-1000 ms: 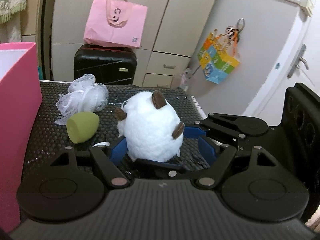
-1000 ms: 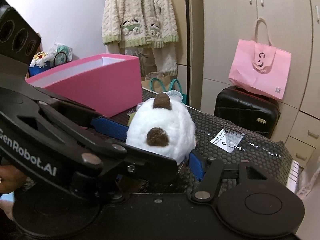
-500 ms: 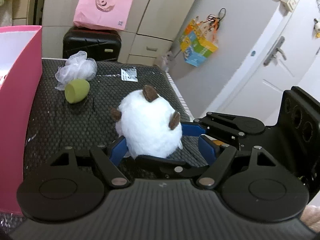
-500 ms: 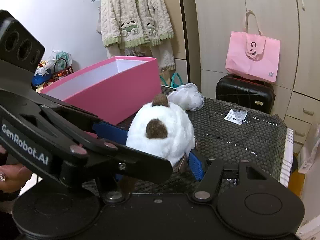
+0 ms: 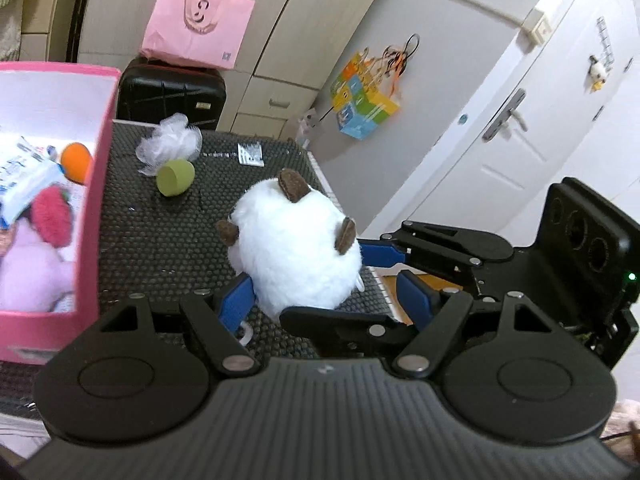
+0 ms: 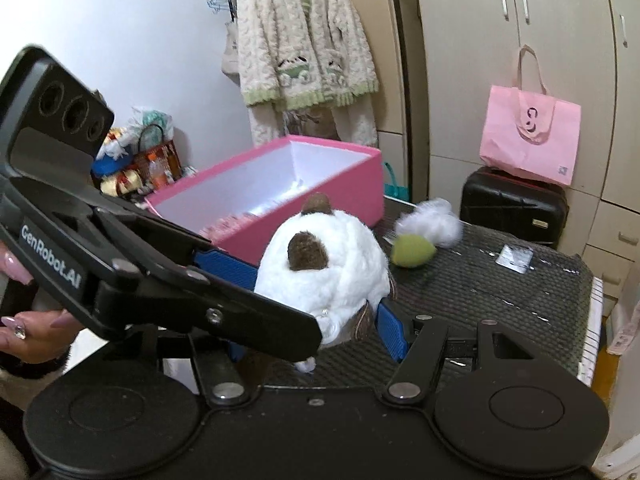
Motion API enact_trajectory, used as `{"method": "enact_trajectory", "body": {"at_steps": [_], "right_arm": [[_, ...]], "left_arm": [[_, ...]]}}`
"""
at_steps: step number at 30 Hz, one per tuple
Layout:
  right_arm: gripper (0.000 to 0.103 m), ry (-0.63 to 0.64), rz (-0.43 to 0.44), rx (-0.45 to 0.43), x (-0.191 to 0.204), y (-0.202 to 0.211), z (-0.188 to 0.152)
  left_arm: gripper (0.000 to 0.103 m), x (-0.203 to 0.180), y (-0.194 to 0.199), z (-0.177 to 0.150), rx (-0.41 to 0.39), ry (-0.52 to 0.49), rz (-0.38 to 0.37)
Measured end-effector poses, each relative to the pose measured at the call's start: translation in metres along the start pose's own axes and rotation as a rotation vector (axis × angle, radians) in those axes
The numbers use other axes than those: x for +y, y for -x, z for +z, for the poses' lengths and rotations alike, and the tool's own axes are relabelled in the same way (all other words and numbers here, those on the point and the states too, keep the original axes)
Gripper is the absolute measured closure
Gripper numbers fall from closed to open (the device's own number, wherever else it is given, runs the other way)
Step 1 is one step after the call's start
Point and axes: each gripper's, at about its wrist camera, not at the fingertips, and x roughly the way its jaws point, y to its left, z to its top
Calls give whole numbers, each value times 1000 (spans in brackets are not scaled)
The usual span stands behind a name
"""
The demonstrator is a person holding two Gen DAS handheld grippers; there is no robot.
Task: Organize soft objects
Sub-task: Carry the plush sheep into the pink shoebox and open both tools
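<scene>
While the white plush toy (image 5: 294,252) hangs above the black mat (image 5: 160,248), clamped between both grippers' blue fingers (image 5: 236,300) beside the pink box (image 5: 90,216), uneven squeeze could let it slip before clearing the wall.

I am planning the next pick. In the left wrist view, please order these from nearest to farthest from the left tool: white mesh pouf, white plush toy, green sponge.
1. white plush toy, between the left tool fingers.
2. green sponge, ahead, toward the left.
3. white mesh pouf, just behind the sponge.
</scene>
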Motion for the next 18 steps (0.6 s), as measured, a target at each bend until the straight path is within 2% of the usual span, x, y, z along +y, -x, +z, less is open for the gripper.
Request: {"method": "enact_trajectory", "body": {"at_steps": [3,8,18], "right_arm": [[35,16,7,-13,21,4,12],[35,53,15,-51,49,-3,38],[34,129,79,-128,84,-44,89]], "left_arm": [[27,1,27,0,-37,-10,-3],[27,6,67,2,-151,-12,47],[26,46,121,28,-281,10,121]]}}
